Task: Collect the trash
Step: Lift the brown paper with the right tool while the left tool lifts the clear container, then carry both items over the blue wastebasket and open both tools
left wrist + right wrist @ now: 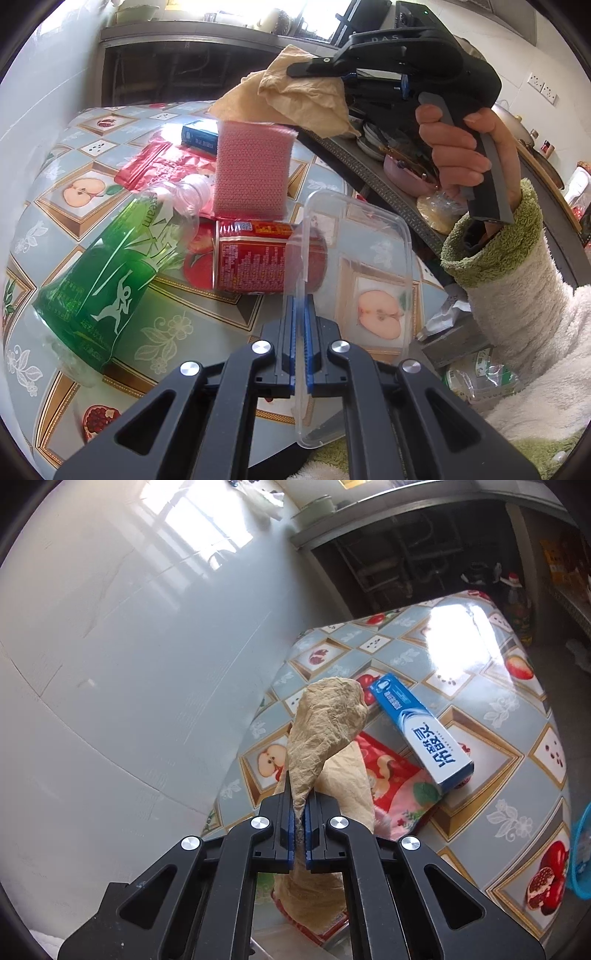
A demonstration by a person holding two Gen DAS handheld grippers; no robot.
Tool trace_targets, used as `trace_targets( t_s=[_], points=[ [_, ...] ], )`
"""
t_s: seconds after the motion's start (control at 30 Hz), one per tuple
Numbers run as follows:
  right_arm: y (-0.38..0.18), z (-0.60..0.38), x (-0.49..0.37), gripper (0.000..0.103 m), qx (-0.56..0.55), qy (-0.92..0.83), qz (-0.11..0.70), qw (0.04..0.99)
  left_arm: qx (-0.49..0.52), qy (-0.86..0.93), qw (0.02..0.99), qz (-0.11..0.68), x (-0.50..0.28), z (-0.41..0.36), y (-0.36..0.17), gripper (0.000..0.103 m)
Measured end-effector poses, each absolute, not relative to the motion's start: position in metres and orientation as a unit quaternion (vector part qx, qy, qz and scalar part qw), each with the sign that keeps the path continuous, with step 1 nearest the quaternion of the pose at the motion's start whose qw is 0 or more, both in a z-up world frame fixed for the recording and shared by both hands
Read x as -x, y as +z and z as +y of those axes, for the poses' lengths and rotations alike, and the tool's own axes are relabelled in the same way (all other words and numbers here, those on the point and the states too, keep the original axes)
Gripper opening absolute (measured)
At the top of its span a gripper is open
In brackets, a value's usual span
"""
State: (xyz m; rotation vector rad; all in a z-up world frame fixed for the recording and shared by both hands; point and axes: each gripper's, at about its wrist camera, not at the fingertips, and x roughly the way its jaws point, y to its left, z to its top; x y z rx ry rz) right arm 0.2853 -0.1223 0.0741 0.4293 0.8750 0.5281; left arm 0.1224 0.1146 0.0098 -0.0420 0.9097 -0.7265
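My left gripper (302, 310) is shut on the rim of a clear plastic container (369, 258), which it holds over the table. A green-labelled plastic bottle (107, 273), a red can (255, 258) and a pink sponge (253, 170) are inside the container or behind it; I cannot tell which. My right gripper (300, 806) is shut on a crumpled brown paper napkin (325, 727), lifted above the table. In the left wrist view that right gripper (306, 66) hangs high over the table with the napkin (295, 99) drooping from it.
A blue toothpaste box (421, 734) and a red foil wrapper (391, 775) lie on the fruit-patterned tablecloth (491, 709). A metal rack with dishes (391, 158) stands at the right. A white wall (129, 664) borders the table. A blue basket (581, 856) sits at the table's right edge.
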Motion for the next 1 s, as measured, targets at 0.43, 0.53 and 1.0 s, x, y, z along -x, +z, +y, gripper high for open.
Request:
trace_targets(
  t_s=[0.43,0.53,1.0],
  points=[
    [0.108,-0.151,-0.251,0.002,-0.205,0.242,0.361,0.877,0.047,-0.363,0.835,0.411,-0.123,0.113,0.026,0.003],
    [0.109,-0.160,-0.243,0.002,-0.202,0.224,0.353,0.886,0.049,-0.367,0.835,0.408,-0.126,0.109,0.030,0.003],
    [0.100,-0.255,-0.177,0.002,-0.213,0.058,0.323,0.921,0.042,-0.406,0.824,0.393,-0.166,0.055,0.066,0.003]
  ],
)
